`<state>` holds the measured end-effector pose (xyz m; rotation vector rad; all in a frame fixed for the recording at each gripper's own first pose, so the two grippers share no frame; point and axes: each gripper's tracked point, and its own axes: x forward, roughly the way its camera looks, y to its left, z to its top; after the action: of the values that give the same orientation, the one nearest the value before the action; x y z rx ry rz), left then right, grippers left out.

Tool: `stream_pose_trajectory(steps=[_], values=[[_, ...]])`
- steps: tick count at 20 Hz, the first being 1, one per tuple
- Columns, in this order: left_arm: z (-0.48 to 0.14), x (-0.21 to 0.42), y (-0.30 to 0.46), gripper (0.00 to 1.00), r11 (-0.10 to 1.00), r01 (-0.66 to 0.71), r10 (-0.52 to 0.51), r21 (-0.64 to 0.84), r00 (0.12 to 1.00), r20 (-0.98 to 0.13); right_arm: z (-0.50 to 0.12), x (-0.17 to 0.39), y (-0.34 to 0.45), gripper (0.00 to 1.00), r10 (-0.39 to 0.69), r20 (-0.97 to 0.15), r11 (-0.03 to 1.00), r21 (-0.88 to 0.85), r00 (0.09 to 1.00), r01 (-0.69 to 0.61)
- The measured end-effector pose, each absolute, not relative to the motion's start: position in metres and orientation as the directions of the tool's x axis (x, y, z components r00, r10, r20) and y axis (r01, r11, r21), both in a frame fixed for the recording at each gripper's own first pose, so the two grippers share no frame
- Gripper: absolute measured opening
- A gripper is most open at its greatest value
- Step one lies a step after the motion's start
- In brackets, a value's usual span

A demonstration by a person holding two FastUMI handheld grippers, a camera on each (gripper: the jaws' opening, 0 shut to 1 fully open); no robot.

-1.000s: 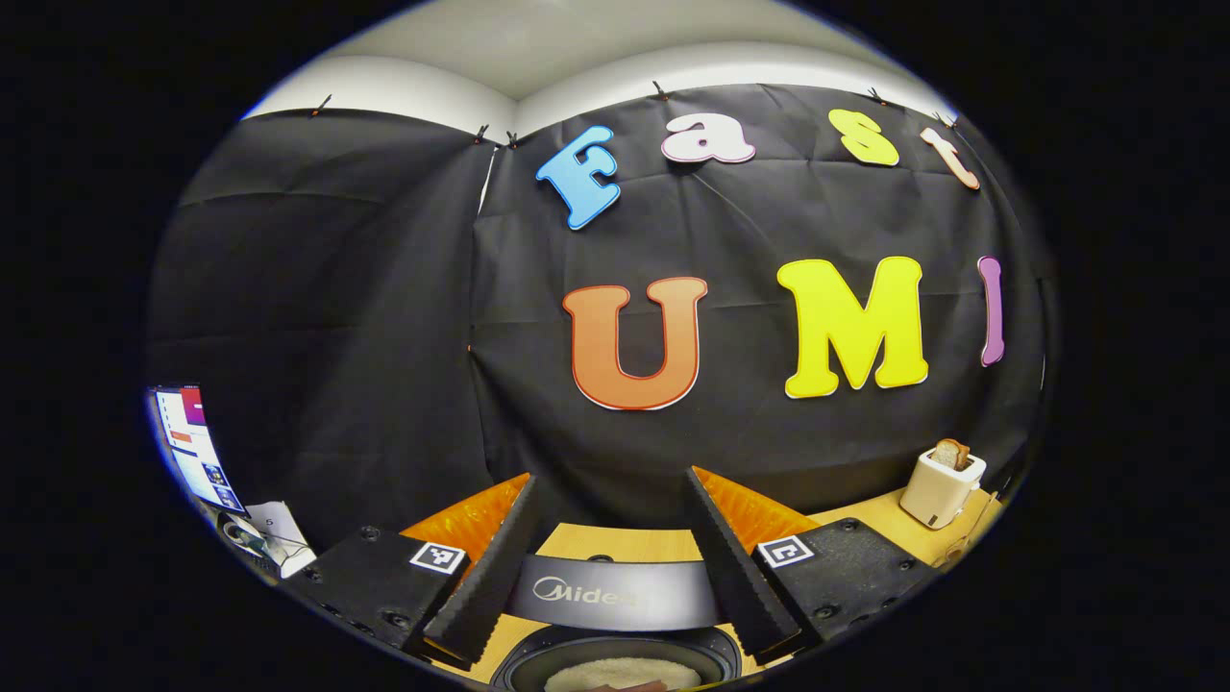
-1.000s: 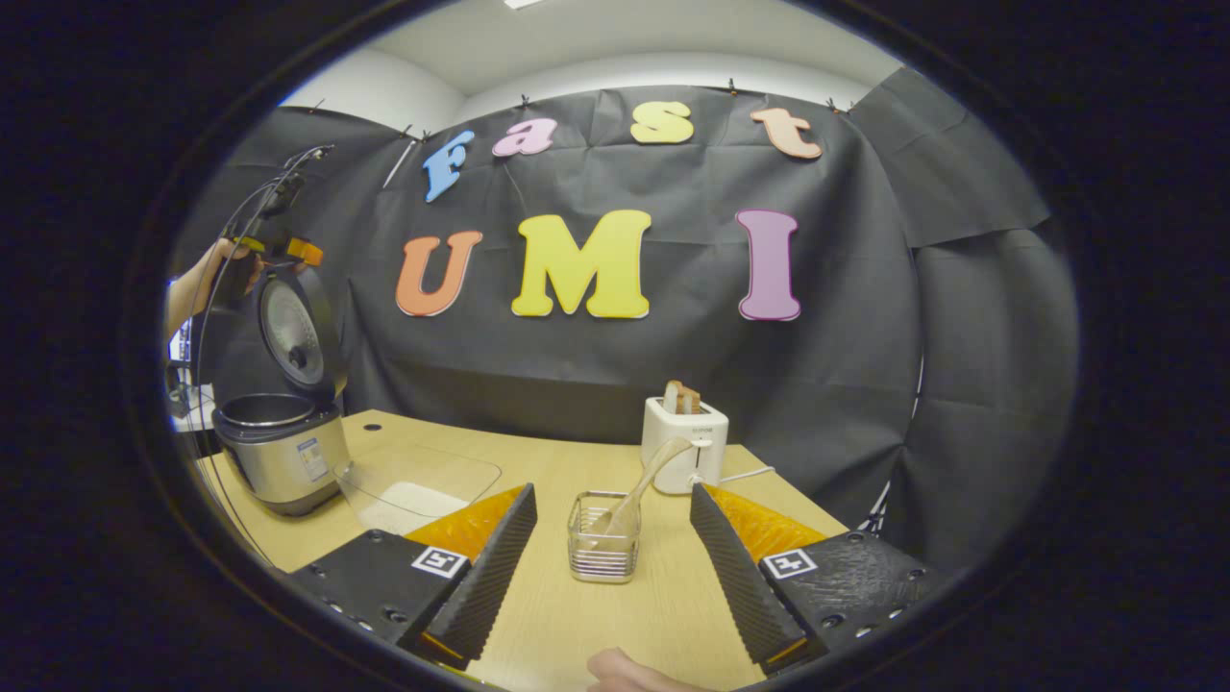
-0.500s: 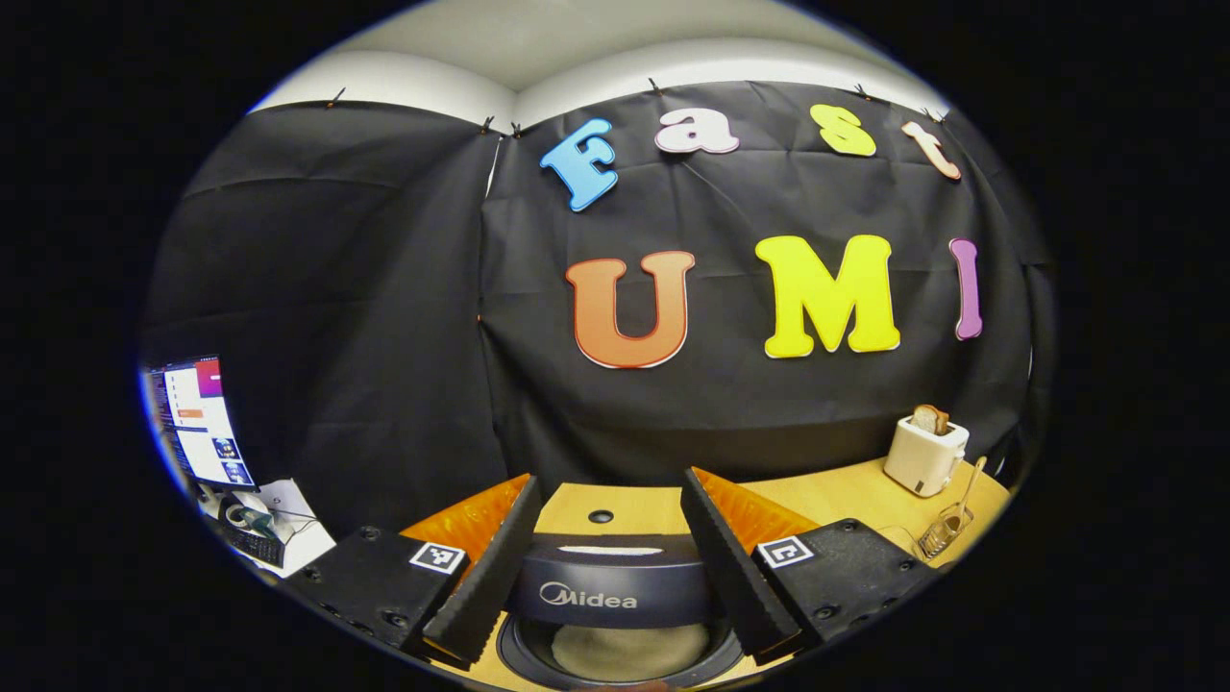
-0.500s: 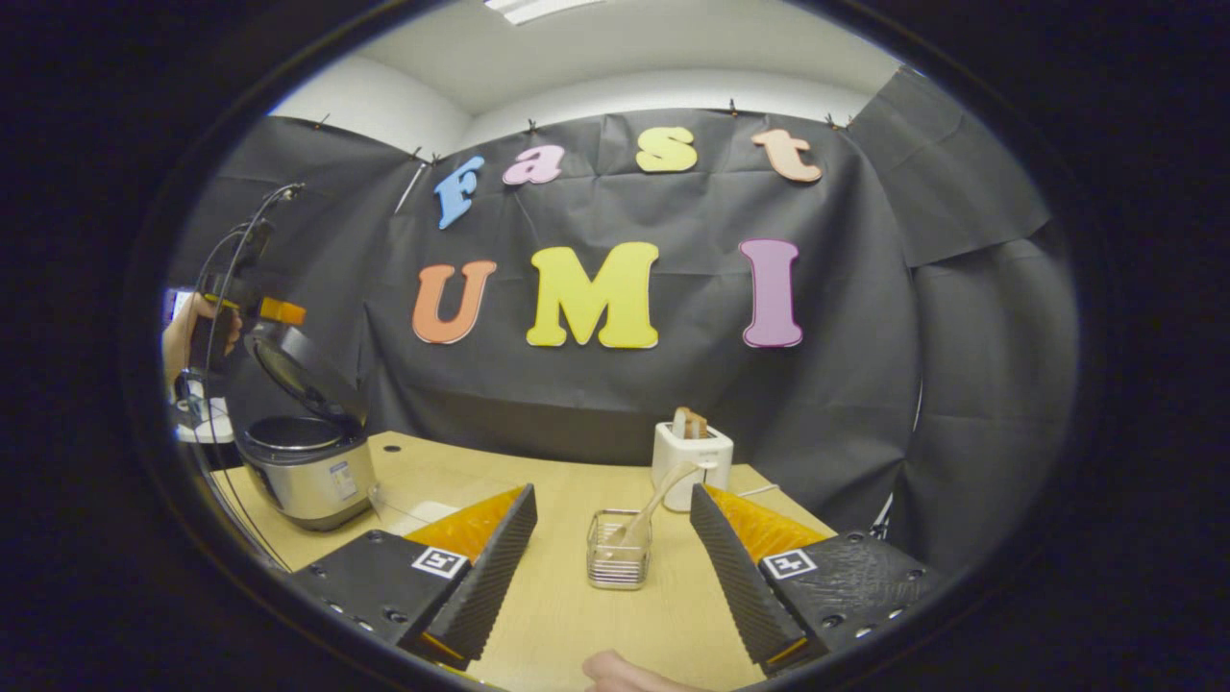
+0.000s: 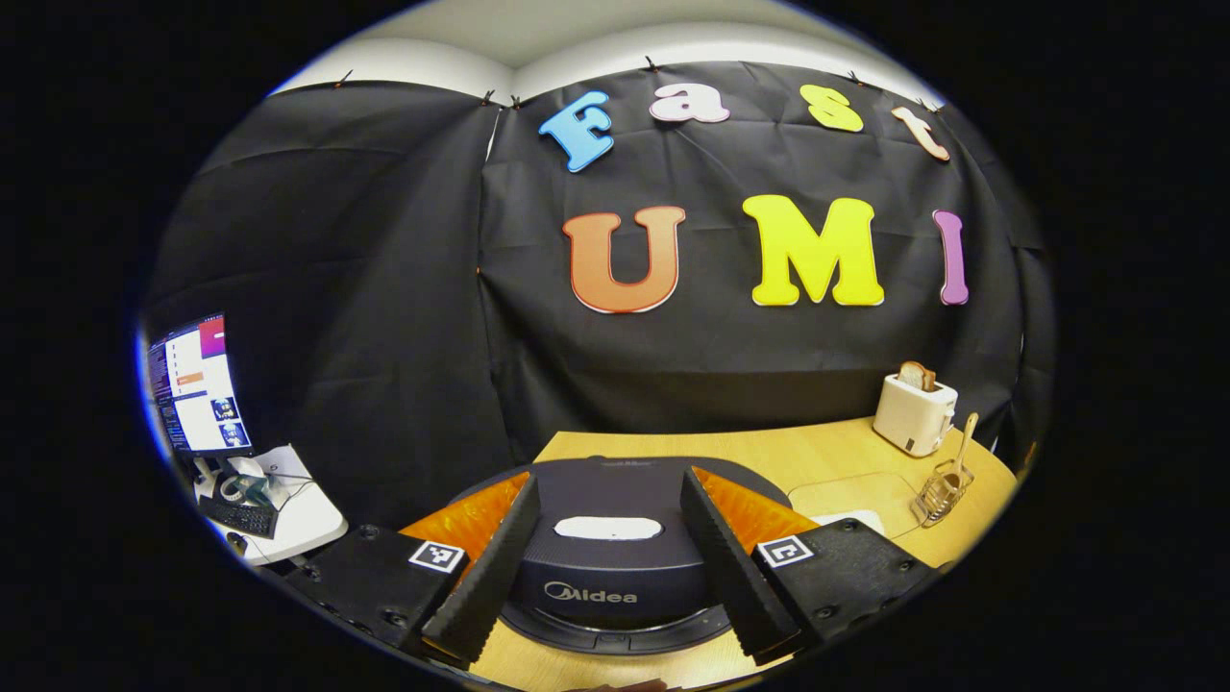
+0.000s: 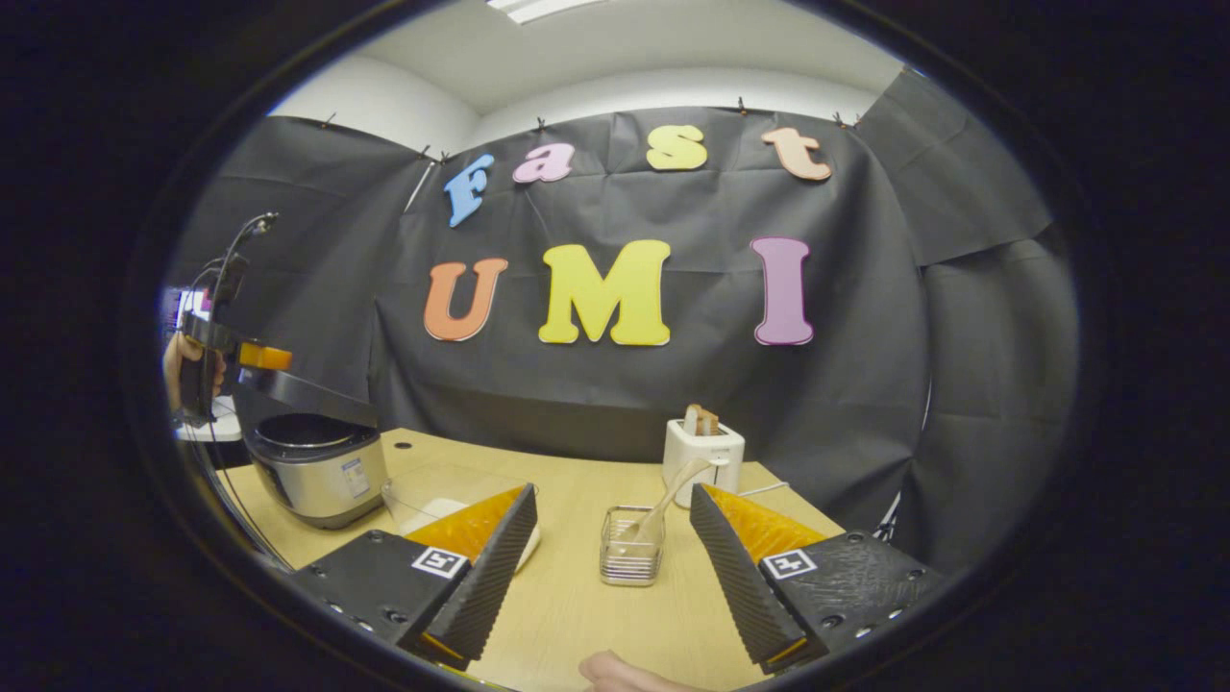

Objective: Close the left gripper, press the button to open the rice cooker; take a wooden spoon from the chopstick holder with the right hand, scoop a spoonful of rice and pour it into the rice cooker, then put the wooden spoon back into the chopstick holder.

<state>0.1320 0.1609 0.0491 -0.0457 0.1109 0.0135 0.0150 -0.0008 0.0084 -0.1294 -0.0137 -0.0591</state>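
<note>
The dark lid (image 5: 615, 495) of the rice cooker (image 6: 322, 471) lies between the spread fingers of my left gripper (image 5: 607, 479), which is open. In the right gripper view that lid (image 6: 307, 389) hangs almost flat, a gap above the silver pot, with the left gripper (image 6: 252, 356) and a hand (image 6: 178, 370) at its raised edge. My right gripper (image 6: 612, 492) is open over the table and holds nothing. Beyond it stands the wire chopstick holder (image 6: 629, 562) with the wooden spoon (image 6: 668, 490) leaning in it. A clear container of rice (image 6: 442, 492) sits beside the cooker.
A white toaster (image 6: 703, 452) with bread stands at the back of the wooden table (image 6: 577, 615). In the left gripper view, the toaster (image 5: 913, 413), holder (image 5: 944, 488) and rice container (image 5: 855, 495) lie to the right. A monitor (image 5: 197, 384) and a side desk are on the left.
The cooker lid has swung down from nearly upright to almost flat, and the left gripper has come down with it. The right gripper has stayed open in front of the holder.
</note>
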Motion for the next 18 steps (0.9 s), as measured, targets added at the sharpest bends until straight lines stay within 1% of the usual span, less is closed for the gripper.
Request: stream_pose_trajectory(steps=[2, 5, 7, 11, 12, 13, 15, 18], values=[[0.033, 0.127, 0.159, 0.95, 0.999, -0.006, 0.000, -0.047, 0.990, -0.139, 0.009, 0.015, -0.002, 0.96, -0.061, 0.018, 0.990, -0.127, 0.998, 0.063], [0.018, 0.123, 0.157, 0.95, 0.999, -0.002, -0.005, -0.048, 0.989, -0.148, 0.008, 0.015, 0.000, 0.95, -0.059, 0.016, 0.990, -0.125, 0.998, 0.061], [0.011, 0.122, 0.156, 0.95, 0.999, -0.002, -0.006, -0.046, 0.987, -0.158, 0.005, 0.016, 0.003, 0.96, -0.056, 0.010, 0.990, -0.127, 0.998, 0.056], [-0.011, 0.116, 0.154, 0.95, 0.997, -0.004, -0.014, -0.080, 0.976, -0.219, 0.006, 0.015, 0.006, 0.96, -0.049, 0.009, 0.990, -0.133, 0.999, 0.050], [-0.008, 0.113, 0.155, 0.95, 0.997, -0.004, -0.011, -0.078, 0.980, -0.196, 0.005, 0.014, 0.007, 0.95, -0.048, 0.009, 0.990, -0.134, 0.999, 0.048], [-0.010, 0.109, 0.154, 0.95, 0.997, -0.008, -0.009, -0.075, 0.977, -0.215, 0.005, 0.014, 0.007, 0.95, -0.047, 0.010, 0.990, -0.135, 0.999, 0.047], [-0.009, 0.104, 0.155, 0.94, 0.997, -0.020, 0.004, -0.074, 0.976, -0.217, 0.005, 0.015, 0.009, 0.96, -0.044, 0.009, 0.990, -0.135, 0.999, 0.045], [-0.012, 0.095, 0.155, 0.94, 0.997, -0.049, 0.037, -0.062, 0.981, -0.190, 0.004, 0.015, 0.011, 0.95, -0.040, 0.008, 0.990, -0.138, 0.999, 0.041]])
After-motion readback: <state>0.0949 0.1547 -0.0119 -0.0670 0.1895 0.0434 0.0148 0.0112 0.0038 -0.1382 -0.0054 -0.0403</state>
